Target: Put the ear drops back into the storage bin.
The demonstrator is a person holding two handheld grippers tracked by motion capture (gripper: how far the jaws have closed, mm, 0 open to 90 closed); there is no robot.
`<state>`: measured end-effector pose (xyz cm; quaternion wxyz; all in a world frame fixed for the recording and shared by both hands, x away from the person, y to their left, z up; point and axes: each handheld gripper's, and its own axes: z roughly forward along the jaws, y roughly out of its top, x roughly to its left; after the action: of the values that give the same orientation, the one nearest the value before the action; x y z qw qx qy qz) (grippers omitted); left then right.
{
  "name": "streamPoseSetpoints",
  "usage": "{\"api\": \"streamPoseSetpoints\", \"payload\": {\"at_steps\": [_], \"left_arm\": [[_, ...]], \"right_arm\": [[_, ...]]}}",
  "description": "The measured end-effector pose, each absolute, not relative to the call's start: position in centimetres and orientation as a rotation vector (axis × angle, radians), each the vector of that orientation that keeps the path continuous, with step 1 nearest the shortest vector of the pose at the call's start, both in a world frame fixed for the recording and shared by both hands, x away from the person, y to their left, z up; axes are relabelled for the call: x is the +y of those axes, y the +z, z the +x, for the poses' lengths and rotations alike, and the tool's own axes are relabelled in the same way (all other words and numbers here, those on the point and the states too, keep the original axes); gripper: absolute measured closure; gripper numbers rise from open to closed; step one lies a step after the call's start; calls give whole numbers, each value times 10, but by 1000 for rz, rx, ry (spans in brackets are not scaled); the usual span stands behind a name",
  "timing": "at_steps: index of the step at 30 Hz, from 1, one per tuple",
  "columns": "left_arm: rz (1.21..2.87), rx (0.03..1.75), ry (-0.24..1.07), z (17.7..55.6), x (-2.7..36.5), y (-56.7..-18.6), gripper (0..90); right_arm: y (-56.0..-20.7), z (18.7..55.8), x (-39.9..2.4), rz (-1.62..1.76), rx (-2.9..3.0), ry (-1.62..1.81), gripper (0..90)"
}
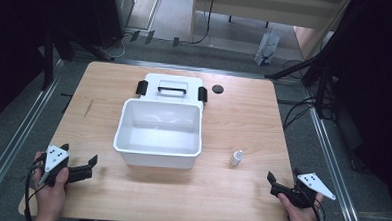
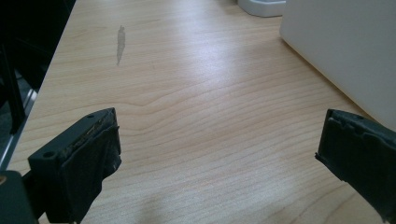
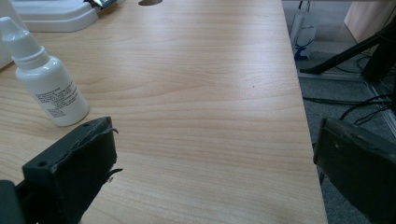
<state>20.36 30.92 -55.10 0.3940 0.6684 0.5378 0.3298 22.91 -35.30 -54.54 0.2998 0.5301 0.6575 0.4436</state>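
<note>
An open white plastic box (image 1: 158,135) stands in the middle of the wooden table (image 1: 230,202), and its lid (image 1: 171,87) with a black handle lies flat just behind it. A small white dropper bottle (image 1: 236,158) stands upright to the right of the box. My left gripper (image 1: 79,154) rests near the front left corner, open and holding nothing (image 2: 217,144), with the box wall (image 2: 345,51) ahead on its right. At the front right edge my right gripper (image 1: 284,174) is open with nothing in it (image 3: 215,154), and the bottle (image 3: 49,79) stands just beyond its left jaw.
A small black disc (image 1: 217,89) lies on the table behind the box, to the right of the lid. A grey streak (image 2: 120,44) marks the wood at the left. The table's right edge (image 3: 303,121) drops to a floor with cables and stand legs.
</note>
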Motion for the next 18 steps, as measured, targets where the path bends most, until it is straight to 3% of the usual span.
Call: {"api": "streamPoseSetpoints", "payload": {"at_steps": [18], "left_arm": [[1687,1364,831,204,310,-551,0]], "right_arm": [[-537,236,-340,1353,1972,1064,0]]}}
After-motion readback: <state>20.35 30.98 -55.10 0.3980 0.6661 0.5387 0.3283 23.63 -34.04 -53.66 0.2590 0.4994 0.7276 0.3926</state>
